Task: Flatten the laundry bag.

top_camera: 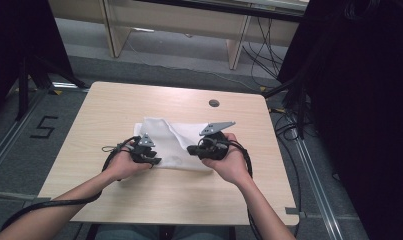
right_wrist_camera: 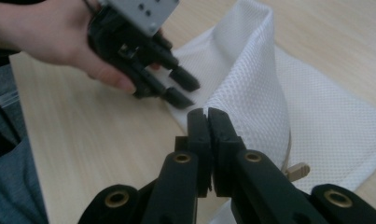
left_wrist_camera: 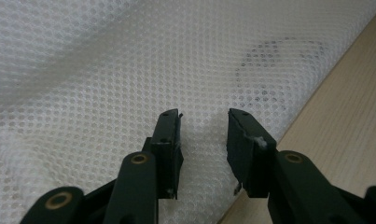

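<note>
Across the wooden desk (top_camera: 114, 105) I lift the white mesh bag (right_wrist_camera: 251, 79) pinched in my right gripper (right_wrist_camera: 207, 114) jaws, my left gripper (left_wrist_camera: 203, 122) jaws half-open over its edge, ready to clamp next.

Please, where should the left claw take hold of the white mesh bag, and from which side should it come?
Probably at the near edge of the white mesh bag, from above: there it lies flat, with bare table beside it. The left claw stands open over that edge. The right claw already pinches and lifts a fold.
</note>
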`<action>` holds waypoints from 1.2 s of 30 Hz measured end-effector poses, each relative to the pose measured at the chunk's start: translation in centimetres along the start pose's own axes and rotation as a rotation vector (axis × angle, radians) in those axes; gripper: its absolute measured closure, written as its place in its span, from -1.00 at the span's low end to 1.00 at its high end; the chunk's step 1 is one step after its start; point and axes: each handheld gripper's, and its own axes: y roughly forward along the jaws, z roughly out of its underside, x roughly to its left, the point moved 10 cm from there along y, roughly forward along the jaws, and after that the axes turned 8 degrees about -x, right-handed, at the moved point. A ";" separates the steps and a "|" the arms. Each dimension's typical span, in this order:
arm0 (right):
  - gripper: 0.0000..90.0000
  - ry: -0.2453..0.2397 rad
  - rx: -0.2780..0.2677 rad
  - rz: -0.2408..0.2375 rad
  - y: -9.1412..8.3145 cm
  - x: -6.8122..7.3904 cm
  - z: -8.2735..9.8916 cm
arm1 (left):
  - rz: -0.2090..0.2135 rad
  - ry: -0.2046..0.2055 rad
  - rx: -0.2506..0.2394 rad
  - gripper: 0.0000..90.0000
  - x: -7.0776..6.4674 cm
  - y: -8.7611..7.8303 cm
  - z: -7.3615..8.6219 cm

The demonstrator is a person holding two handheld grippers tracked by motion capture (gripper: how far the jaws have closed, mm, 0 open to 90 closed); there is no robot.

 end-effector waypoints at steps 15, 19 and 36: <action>0.99 0.018 0.078 -0.060 -0.1 2.7 4.9 | -0.011 0.037 -0.002 0.32 -0.1 -0.3 0.0; 0.99 0.020 0.089 -0.072 0.2 2.8 6.1 | -0.003 0.052 0.006 0.26 0.0 -1.4 -0.4; 0.99 0.032 0.153 -0.096 -0.9 3.6 9.3 | -0.067 -0.111 -0.220 0.14 5.4 -12.0 -5.4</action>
